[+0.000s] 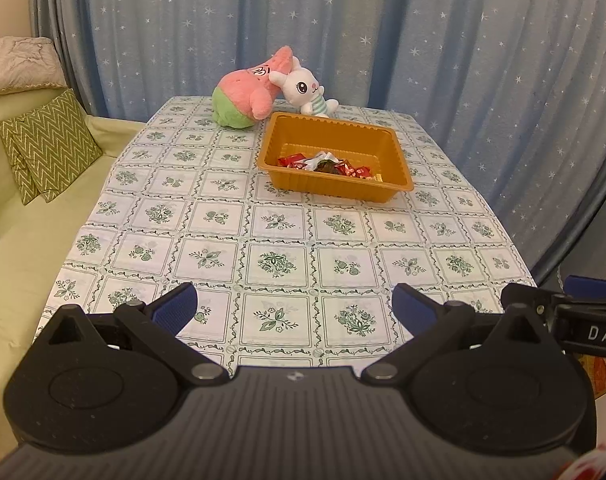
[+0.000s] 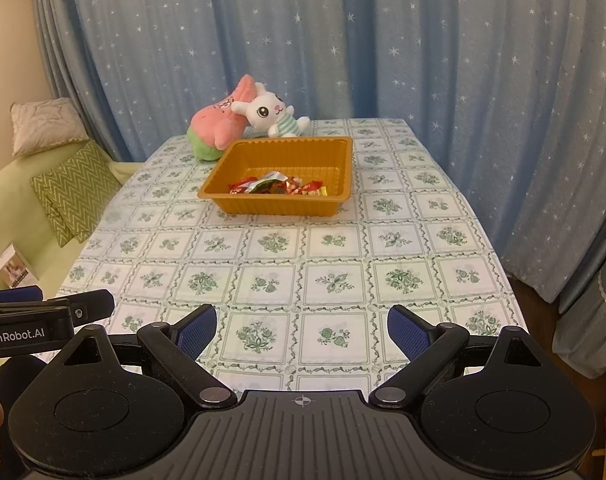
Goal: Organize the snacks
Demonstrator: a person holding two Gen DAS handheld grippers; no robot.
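Both grippers, left (image 1: 294, 307) and right (image 2: 301, 330), hover near the surface (image 2: 343, 280) edge, fingers spread wide and empty. The snacks (image 2: 278, 188) lie piled in the tray (image 2: 279, 205) mid-surface, none loose outside it, so gathering looks finished.

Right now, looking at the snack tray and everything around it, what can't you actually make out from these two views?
- Snacks in the orange tray: wrappers overlap and are too small to count or read in either view; in the left wrist view the near tray wall hides their lower parts.
- Pink plush: its face is turned away.
- White bunny: the tray rim hides its lower body.
- Left gripper and right gripper: open, holding nothing.
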